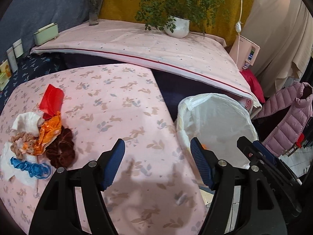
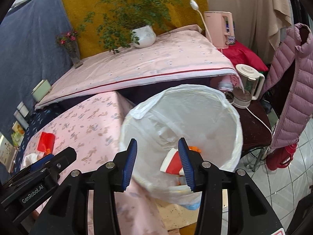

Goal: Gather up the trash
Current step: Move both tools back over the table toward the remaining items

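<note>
A heap of trash [image 1: 39, 139] lies at the left of the pink rabbit-print table [image 1: 121, 107]: a red wrapper [image 1: 51, 99], an orange wrapper [image 1: 49, 131], white paper, a brown scrunchie [image 1: 62, 148] and blue string [image 1: 29, 166]. My left gripper [image 1: 157, 162] hovers open and empty above the table, to the right of the heap. A bin with a white liner [image 2: 182, 121] stands past the table's right edge. My right gripper [image 2: 157, 162] stands open over the bin's mouth, nothing pressed between its pads. A red and white wrapper [image 2: 172, 162] lies inside the bin, with an orange scrap [image 2: 194, 148].
Behind is a higher pink-covered table [image 1: 156, 47] with a potted plant [image 1: 177, 26], a vase of flowers [image 1: 94, 9] and a green box [image 1: 46, 33]. A pink kettle [image 2: 220, 29], a blender [image 2: 246, 86] on a dark stool and a pink puffer jacket [image 2: 289, 86] stand right of the bin.
</note>
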